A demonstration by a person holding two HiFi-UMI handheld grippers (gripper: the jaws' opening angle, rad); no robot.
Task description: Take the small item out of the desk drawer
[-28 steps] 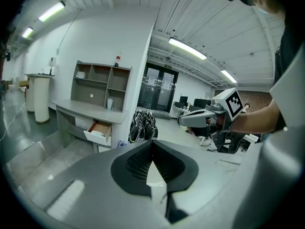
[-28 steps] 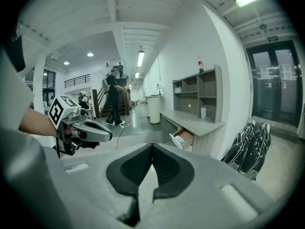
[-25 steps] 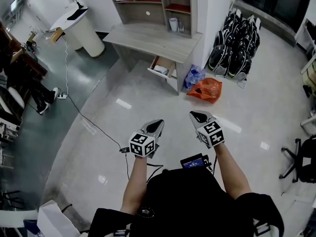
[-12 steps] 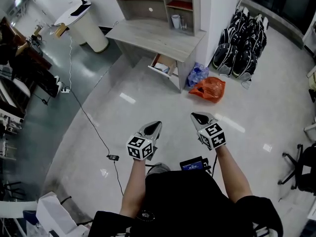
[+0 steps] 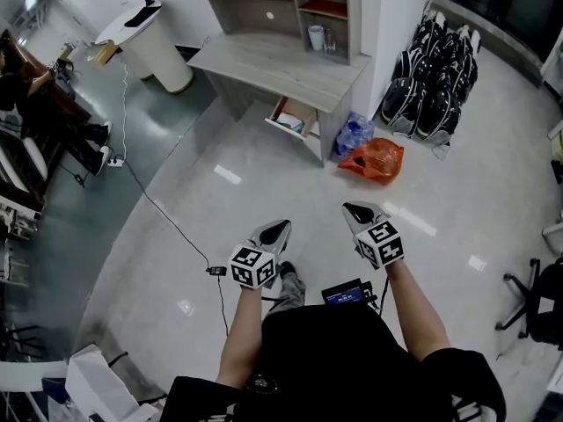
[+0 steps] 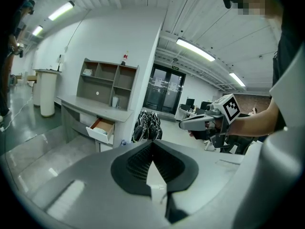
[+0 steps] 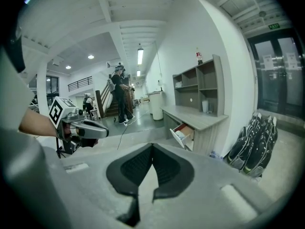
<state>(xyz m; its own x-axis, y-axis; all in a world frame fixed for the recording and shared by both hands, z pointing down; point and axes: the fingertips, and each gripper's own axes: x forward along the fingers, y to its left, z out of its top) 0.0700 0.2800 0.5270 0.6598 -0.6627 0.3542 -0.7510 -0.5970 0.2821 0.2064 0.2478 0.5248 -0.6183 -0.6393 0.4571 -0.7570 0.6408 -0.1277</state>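
Small item [image 5: 287,122]: one pale object shows inside the open drawer [image 5: 299,111], too small to tell what it is. The drawer is pulled out from under the desk [image 5: 264,60], at the end nearest the white wall column.

Position relative to your jaws: well apart. You hold both grippers out over the bare floor [image 5: 220,227], side by side, and the drawer is ahead across an open stretch of it. In the head view it sits roughly in line with your left gripper [image 5: 278,227]. In the left gripper view it lies left of the jaws, and in the right gripper view a little right of them.

Jaws: left gripper clenched, pads together, nothing between them. Right gripper [image 5: 357,210] the same, clenched on nothing.

Counts:
- grippers: two
- desks: one
- open drawers: one
- objects visible in the drawer: one
- orange plastic bag [image 5: 371,159]: one, on the floor right of the drawer
- bluish bag [image 5: 352,133]: one, between the orange bag and the desk
- white cup [image 5: 316,38]: one, on the desk top
- black backpacks [image 5: 431,69]: one heap against the wall; I cannot tell how many
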